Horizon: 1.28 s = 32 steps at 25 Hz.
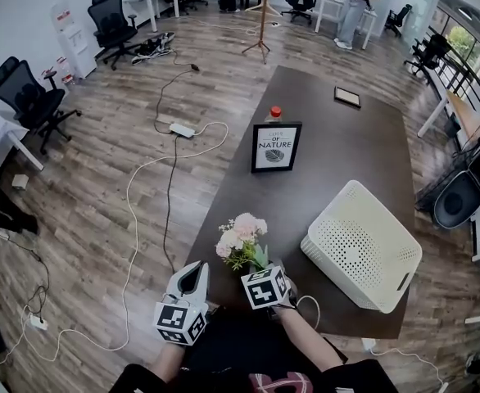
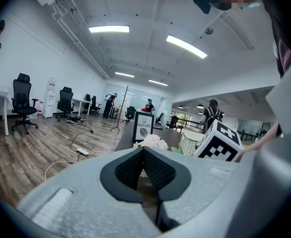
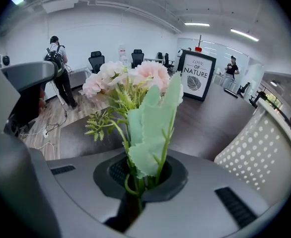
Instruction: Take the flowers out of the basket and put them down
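Note:
A bunch of pale pink flowers (image 1: 242, 237) with green leaves stands upright over the near part of the dark table (image 1: 322, 162), left of the white perforated basket (image 1: 363, 244). My right gripper (image 1: 264, 270) is shut on the stems. In the right gripper view the stems and a leaf rise out from between the jaws of the right gripper (image 3: 140, 175), with the blooms (image 3: 130, 81) above and the basket (image 3: 264, 148) at the right. My left gripper (image 1: 194, 273) hangs just left of the flowers at the table's near corner. The left gripper (image 2: 143, 155) is shut, with nothing between its pads.
A framed sign (image 1: 275, 147) stands mid-table with a red-capped bottle (image 1: 275, 113) behind it and a tablet (image 1: 347, 97) farther back. Cables and a power strip (image 1: 182, 129) lie on the wood floor to the left. Office chairs (image 1: 29, 98) and people stand farther off.

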Motion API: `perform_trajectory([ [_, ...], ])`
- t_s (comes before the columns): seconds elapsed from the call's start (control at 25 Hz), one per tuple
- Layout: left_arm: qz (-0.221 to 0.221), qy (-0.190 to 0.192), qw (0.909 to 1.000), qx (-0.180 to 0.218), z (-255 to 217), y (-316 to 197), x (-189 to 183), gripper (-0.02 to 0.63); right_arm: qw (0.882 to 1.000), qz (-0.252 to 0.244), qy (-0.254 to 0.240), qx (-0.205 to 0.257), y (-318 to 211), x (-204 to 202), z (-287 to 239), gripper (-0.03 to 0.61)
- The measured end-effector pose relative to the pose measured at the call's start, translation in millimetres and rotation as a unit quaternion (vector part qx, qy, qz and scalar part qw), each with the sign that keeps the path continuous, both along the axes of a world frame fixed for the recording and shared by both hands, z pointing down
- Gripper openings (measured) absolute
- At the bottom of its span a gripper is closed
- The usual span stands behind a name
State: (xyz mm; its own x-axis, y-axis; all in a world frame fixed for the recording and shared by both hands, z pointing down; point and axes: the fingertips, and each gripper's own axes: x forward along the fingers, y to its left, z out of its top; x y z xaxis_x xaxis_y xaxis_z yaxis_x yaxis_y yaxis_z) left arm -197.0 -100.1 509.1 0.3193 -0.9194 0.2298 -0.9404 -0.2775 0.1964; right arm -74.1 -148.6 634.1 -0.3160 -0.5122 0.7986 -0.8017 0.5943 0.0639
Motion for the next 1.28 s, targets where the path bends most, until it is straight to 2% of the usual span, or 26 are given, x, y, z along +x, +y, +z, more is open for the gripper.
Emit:
perform_trajectory([
  [0.52, -0.006, -0.002, 1.0, -0.004, 2.1, 10.6, -11.2, 0.008, 1.0, 0.022, 0.017, -0.014, 3.3, -1.3, 28.2, 0.032],
  [0.68, 0.005, -0.005, 1.0, -0.003, 1.3, 11.2, -8.3, 0.008, 0.999, 0.013, 0.03, -0.016, 3.9, -4.8, 35.0, 0.035],
  [0.84, -0.006, -0.002, 1.0, -0.004, 3.6, 9.1, -12.6, 0.008, 0.999, -0.002, 0.034, -0.019, 2.4, -3.8, 38.5, 0.037],
  [1.28, 0.0, 0.001, 1.0, -0.009, 2.8, 5.8, -11.0, 0.008, 0.999, 0.027, 0.007, -0.04, -3.8, 5.8, 30.1, 0.124],
])
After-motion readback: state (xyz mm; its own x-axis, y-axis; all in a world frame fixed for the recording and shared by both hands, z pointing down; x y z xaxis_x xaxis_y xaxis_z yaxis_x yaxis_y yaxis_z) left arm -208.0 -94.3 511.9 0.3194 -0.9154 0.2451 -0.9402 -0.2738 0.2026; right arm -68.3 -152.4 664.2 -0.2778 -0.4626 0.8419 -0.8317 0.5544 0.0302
